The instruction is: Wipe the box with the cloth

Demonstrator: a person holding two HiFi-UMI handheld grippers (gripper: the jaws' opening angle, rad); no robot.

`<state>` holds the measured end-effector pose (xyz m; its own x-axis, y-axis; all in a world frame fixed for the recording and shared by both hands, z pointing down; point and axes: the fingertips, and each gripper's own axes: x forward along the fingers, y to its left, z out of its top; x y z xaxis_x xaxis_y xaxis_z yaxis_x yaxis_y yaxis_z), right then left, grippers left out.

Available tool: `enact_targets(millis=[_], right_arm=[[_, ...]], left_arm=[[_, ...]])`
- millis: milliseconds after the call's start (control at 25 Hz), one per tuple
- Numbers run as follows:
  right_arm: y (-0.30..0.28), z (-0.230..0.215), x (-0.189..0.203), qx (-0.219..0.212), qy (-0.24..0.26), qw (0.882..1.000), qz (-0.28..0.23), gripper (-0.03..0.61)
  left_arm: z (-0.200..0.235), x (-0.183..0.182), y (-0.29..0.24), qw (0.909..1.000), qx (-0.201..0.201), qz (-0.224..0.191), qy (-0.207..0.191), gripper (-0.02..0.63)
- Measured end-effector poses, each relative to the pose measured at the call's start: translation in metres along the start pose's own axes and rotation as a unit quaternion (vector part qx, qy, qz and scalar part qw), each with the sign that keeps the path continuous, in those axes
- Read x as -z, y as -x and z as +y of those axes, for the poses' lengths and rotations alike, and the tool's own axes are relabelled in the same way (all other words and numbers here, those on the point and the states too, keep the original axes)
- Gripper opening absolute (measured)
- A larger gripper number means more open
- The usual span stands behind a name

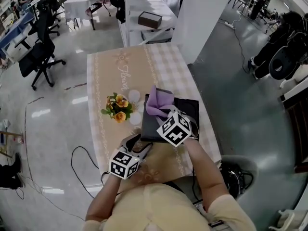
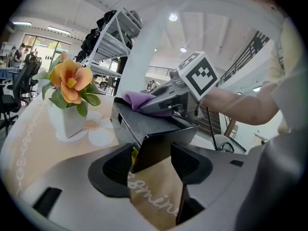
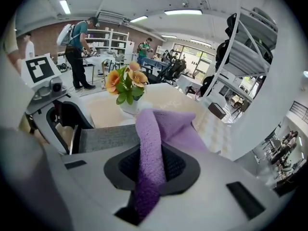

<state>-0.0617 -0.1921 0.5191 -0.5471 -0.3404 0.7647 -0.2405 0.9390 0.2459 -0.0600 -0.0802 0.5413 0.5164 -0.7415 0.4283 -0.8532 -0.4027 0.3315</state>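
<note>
Purple cloth (image 3: 153, 143) is clamped in the right gripper (image 3: 153, 170), whose jaws are closed on a bunched fold of it. The free end of the cloth lies on top of the black box (image 1: 150, 129) at the centre of the head view. The black box rests on the table (image 1: 106, 71), which has a beige covering, just right of the vase of orange flowers (image 1: 118, 108). At the box's lower left corner, the left gripper (image 2: 151, 165) has its jaws spread wide around that corner, with both pads against the box sides. The right gripper points down over the box top.
</note>
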Motion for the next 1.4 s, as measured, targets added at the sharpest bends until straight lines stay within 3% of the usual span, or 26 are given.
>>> enact_targets(millis=[560, 1000, 1400], right_arm=[[0.020, 0.057, 0.001, -0.103, 0.040, 0.994, 0.006, 0.075], [0.041, 0.076, 0.019, -0.153, -0.001, 0.987, 0.042, 0.075], [0.058, 0.076, 0.033, -0.159, -0.029, 0.985, 0.063, 0.075]], left_arm=[[0.001, 0.000, 0.000, 1.0000, 0.002, 0.002, -0.004, 0.256], [0.001, 0.001, 0.000, 1.0000, 0.004, 0.003, -0.003, 0.256], [0.001, 0.001, 0.000, 1.0000, 0.003, 0.003, -0.006, 0.256]])
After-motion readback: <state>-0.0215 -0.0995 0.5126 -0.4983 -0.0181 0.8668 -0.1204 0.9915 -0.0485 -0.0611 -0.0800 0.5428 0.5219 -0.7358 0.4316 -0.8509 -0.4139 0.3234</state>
